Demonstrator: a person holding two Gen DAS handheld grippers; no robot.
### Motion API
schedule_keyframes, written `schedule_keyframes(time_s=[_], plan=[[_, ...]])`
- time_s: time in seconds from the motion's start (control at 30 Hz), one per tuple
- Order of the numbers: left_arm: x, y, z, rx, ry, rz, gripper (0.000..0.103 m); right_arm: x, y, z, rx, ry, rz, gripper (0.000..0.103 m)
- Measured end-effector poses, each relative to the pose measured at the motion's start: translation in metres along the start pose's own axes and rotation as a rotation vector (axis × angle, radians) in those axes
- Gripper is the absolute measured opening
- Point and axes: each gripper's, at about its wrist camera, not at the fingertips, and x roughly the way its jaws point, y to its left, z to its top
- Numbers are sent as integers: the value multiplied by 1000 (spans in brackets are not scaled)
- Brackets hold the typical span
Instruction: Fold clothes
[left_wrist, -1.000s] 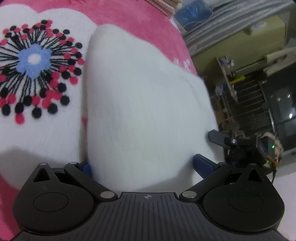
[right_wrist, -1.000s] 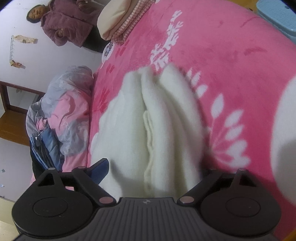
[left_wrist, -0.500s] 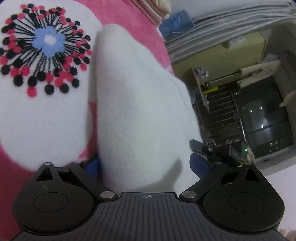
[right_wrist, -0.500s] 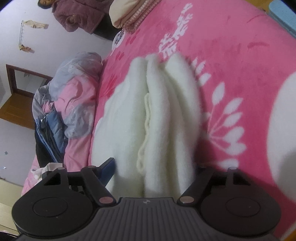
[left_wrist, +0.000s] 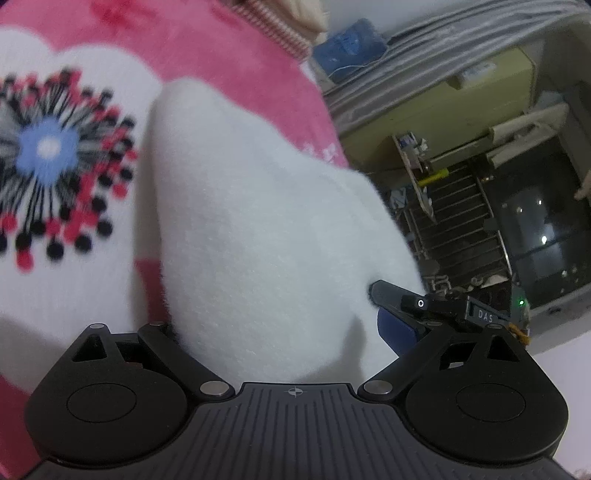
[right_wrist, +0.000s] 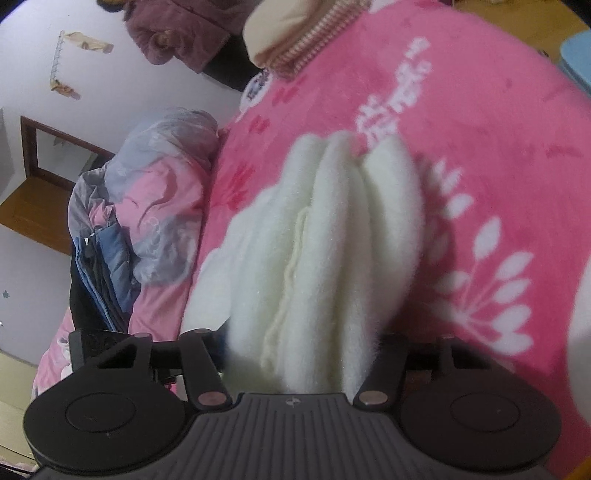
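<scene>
A thick white fluffy garment (left_wrist: 266, 229), folded into several layers, rests on a pink blanket (left_wrist: 221, 48) with a flower print. It fills the gap of my left gripper (left_wrist: 280, 325), whose jaws stand wide against its sides; only the right blue finger (left_wrist: 391, 328) shows. In the right wrist view the same garment (right_wrist: 332, 258) runs away from me as bunched folds. My right gripper (right_wrist: 303, 332) is closing on its near end. The fabric is squeezed between the jaws, which it hides.
The blanket (right_wrist: 480, 129) drops off at the bed's edge. A heap of bagged clothes (right_wrist: 147, 221) lies left of it, and a person in a purple jacket (right_wrist: 177, 33) is at the back. A metal rack (left_wrist: 454, 229) stands beyond the bed's right edge.
The right gripper's jaws have drawn in on the garment and its folds are bunched tighter. Both grippers have lifted a little with the garment's near end.
</scene>
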Motion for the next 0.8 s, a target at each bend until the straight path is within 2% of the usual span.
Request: schedule_keyframes(time_s=[0.17, 0.37, 0.5, 0.63, 0.73, 0.8], plan=[[-5, -8, 18, 48, -14, 6, 95, -1, 14, 10, -20, -46, 3, 62], [-15, -17, 48, 132, -14, 21, 95, -1, 24, 37, -34, -131, 25, 62], [-6, -38, 83, 207, 51, 45, 95, -4, 32, 60, -18, -190, 17, 62], [7, -79, 122, 333, 157, 77, 93, -20, 42, 80, 11, -263, 10, 61], [6, -109, 140, 407, 219, 83, 93, -38, 53, 93, 45, -312, 8, 61], [-1, -124, 144, 420, 235, 71, 93, -54, 62, 100, 58, -336, 2, 61]])
